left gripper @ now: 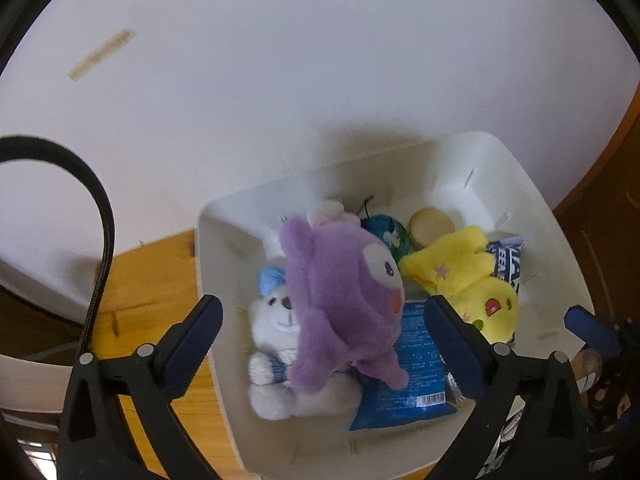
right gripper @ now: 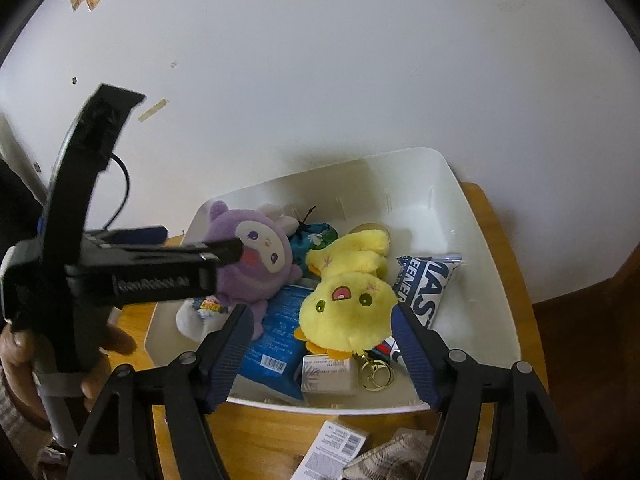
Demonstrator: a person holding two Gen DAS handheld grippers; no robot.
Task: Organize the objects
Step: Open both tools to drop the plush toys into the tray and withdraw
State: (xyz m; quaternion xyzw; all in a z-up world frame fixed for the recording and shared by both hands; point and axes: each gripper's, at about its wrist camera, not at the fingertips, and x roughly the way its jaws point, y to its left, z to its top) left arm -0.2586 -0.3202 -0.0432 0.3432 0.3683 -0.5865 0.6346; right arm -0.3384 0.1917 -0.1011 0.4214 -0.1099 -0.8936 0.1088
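While nothing is gripped, the left gripper (left gripper: 324,344) is held with its jaws spread wide above the white bin (left gripper: 532,216) — the purple plush (left gripper: 344,300) is seen between the fingers, lying on a white bear (left gripper: 276,320) and a blue packet (left gripper: 416,364). Likewise the right gripper (right gripper: 324,344) is held wide open and empty over the yellow plush (right gripper: 344,304). Beyond it, inside the bin, a blue-and-white wrapper (right gripper: 424,284) is seen.
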